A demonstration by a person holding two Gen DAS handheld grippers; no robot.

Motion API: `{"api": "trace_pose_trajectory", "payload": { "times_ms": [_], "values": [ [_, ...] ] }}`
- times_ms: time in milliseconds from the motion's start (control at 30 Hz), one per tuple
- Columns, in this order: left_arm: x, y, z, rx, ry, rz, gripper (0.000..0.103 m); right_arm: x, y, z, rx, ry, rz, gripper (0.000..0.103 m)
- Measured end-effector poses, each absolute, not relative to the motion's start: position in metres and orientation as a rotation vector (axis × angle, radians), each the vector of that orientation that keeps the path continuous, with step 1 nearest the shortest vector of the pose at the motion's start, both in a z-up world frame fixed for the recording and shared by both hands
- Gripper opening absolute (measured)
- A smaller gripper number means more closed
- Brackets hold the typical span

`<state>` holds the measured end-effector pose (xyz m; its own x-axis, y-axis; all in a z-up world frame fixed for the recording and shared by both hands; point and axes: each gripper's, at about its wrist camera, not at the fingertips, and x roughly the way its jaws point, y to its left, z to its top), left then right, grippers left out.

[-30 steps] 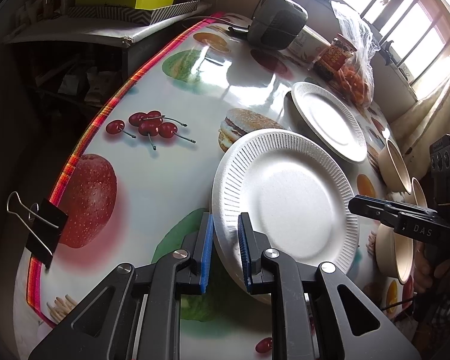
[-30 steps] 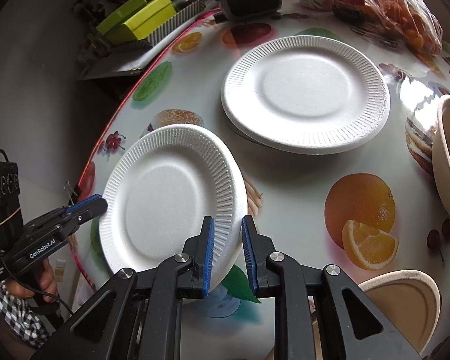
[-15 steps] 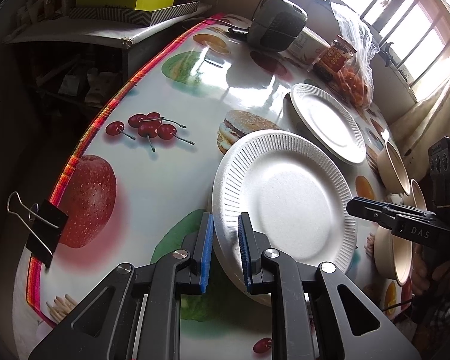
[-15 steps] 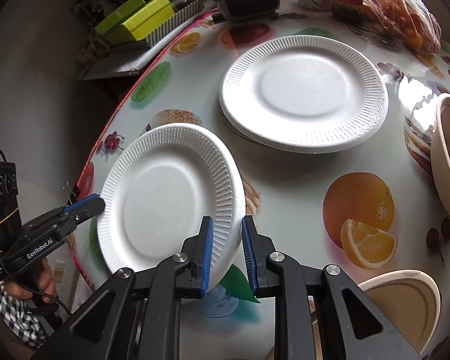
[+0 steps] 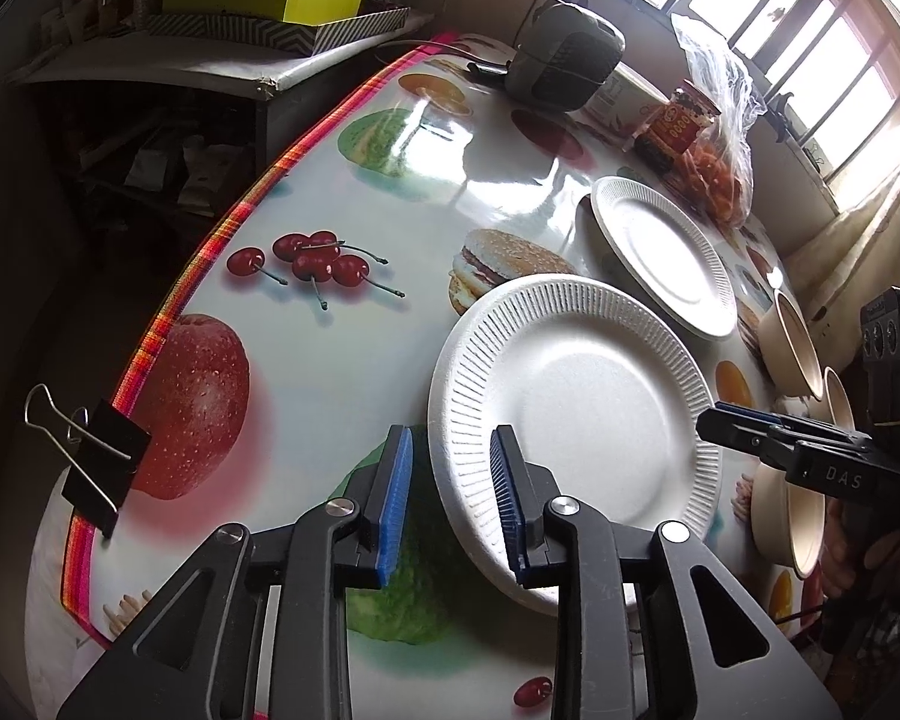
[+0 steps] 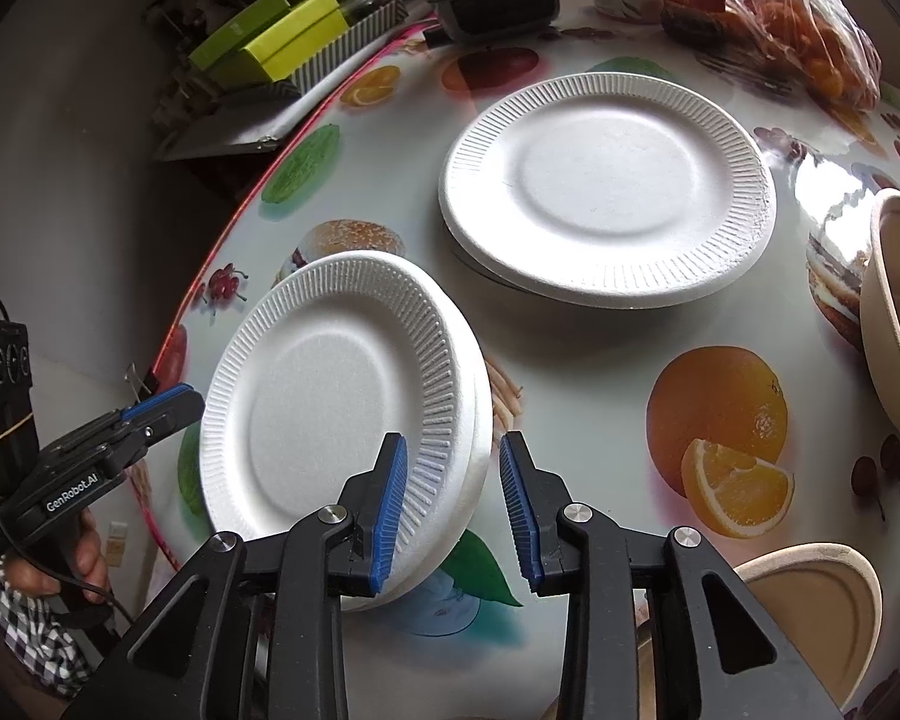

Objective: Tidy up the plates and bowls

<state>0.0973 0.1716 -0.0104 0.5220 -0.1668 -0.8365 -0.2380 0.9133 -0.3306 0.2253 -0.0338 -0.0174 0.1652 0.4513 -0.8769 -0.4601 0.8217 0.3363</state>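
Both grippers' jaws have just been opening, letting go of the near plate's (image 5: 576, 414) rim. The left gripper (image 5: 450, 504) is standing slightly open with the rim between its blue pads, no longer pinched; the right gripper (image 6: 453, 507) is likewise straddling the opposite rim. The plate is sitting tilted on the table (image 5: 354, 360), near a second plate stack (image 6: 606, 204).

The glossy fruit-print table (image 6: 588, 372) carries two white foam plates (image 6: 606, 192), tan bowls (image 6: 897, 324), a grey appliance (image 5: 564, 57), a jar (image 5: 678, 126) and bagged oranges (image 5: 720, 174).
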Motion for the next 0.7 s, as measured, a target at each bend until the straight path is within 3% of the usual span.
{"api": "trace_pose_trajectory", "payload": {
  "times_ms": [700],
  "values": [
    [0.16, 0.141, 0.034, -0.368, 0.989, -0.019, 0.033, 0.256, -0.1, 0.042, 0.039, 1.071, 0.55, 0.038]
  ]
}}
